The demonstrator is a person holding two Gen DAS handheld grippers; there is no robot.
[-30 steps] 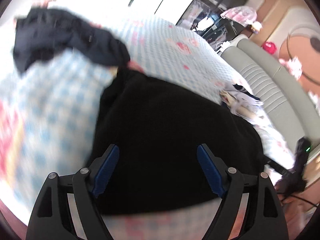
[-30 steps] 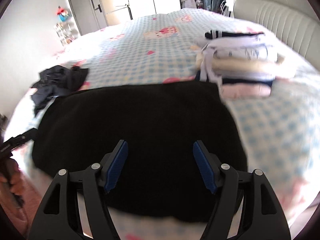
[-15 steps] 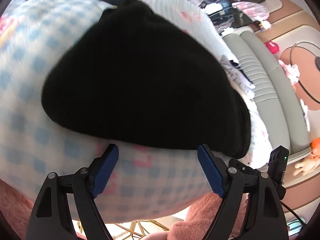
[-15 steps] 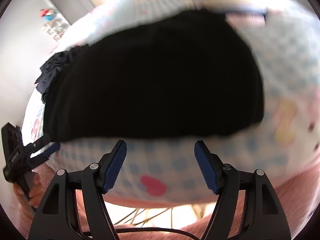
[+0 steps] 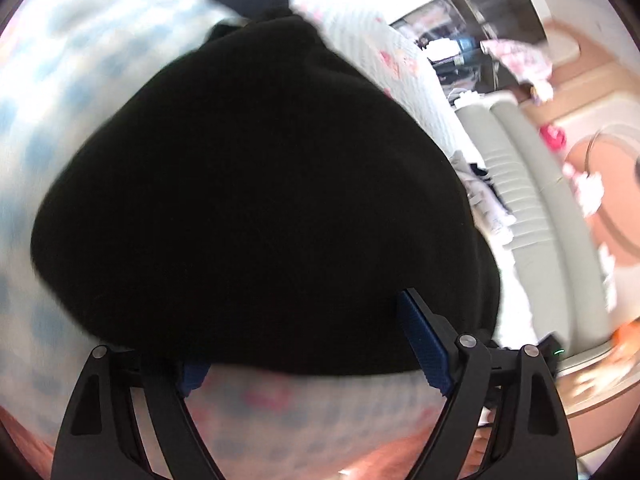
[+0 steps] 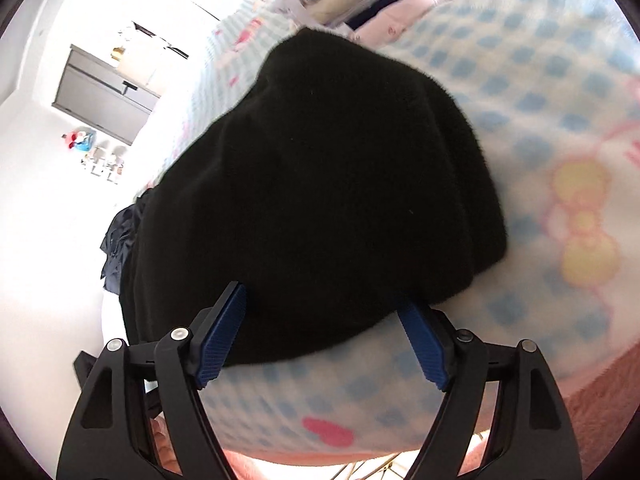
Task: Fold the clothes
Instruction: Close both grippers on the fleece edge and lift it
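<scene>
Jaws spread on both my left gripper (image 5: pixel 316 340) and right gripper (image 6: pixel 324 336), straddling the black garment (image 6: pixel 320 184) hem on the bed (image 6: pixel 540 92). Risk: pinching bedsheet too, or only the top layer.

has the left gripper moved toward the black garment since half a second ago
Yes. The left gripper has closed in on the black garment: its open fingers now straddle the near hem, which earlier lay ahead of them on the checked bedspread.

A black garment (image 5: pixel 260 200) lies on the checked bed (image 5: pixel 52 92). The left tool (image 5: pixel 312 344) is spread wide at its near edge, one blue pad (image 5: pixel 424 344) against the cloth
</scene>
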